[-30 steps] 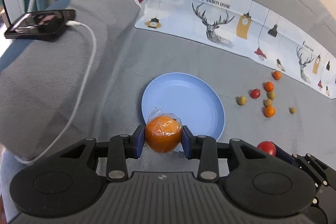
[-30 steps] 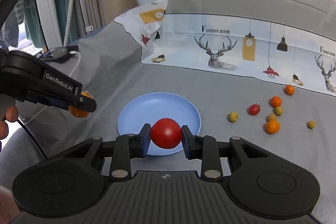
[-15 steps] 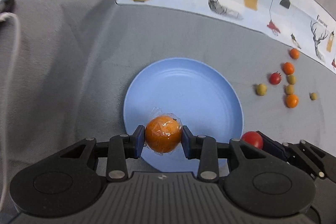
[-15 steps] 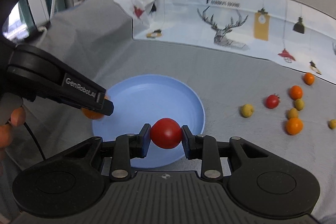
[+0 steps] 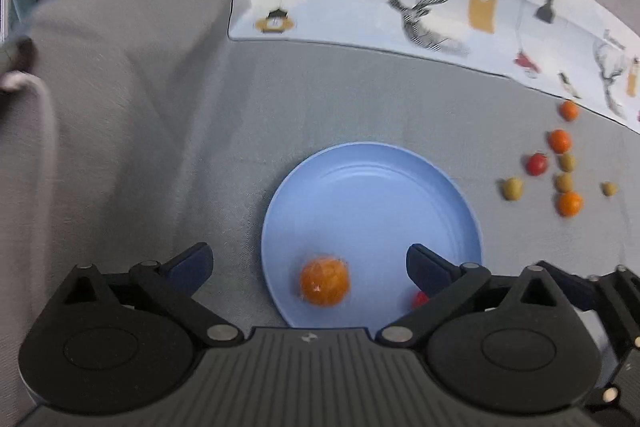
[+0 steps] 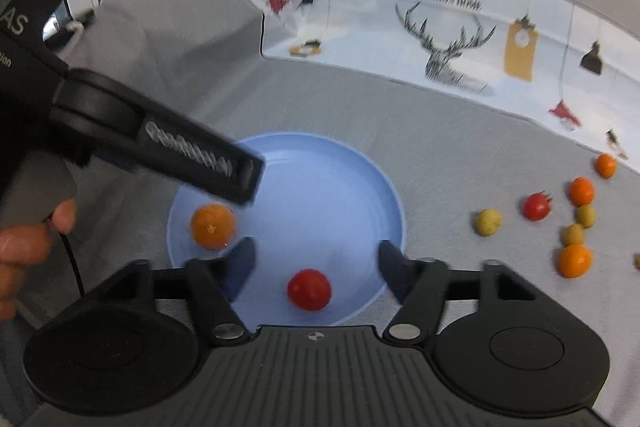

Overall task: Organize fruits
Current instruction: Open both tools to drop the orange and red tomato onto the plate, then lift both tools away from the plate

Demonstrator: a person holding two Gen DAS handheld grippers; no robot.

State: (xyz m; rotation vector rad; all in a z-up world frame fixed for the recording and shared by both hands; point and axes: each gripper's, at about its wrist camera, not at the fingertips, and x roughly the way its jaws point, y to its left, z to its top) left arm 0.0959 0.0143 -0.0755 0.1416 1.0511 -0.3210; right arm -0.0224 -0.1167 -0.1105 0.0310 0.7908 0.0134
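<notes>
A blue plate (image 5: 376, 195) (image 6: 320, 183) lies on the grey cloth. A wrapped orange (image 5: 324, 281) (image 6: 213, 226) sits on its near left part. A red tomato (image 6: 309, 289) sits on its near edge; in the left wrist view only a sliver of the tomato (image 5: 419, 299) shows behind a finger. My left gripper (image 5: 308, 263) is open above the orange. My right gripper (image 6: 314, 267) is open above the tomato. The left gripper's body (image 6: 160, 147) crosses the right wrist view over the plate's left side.
Several small loose fruits lie right of the plate: orange ones (image 6: 574, 259), a small red tomato (image 6: 537, 206) and yellow-green ones (image 6: 487, 221). A printed deer cloth (image 6: 452, 39) covers the back. A raised grey fold (image 5: 120, 67) and a white cable (image 5: 44, 115) lie at the left.
Both grippers opened and let go: the orange and the red tomato now rest on the plate. Both grippers moved forward over the plate.
</notes>
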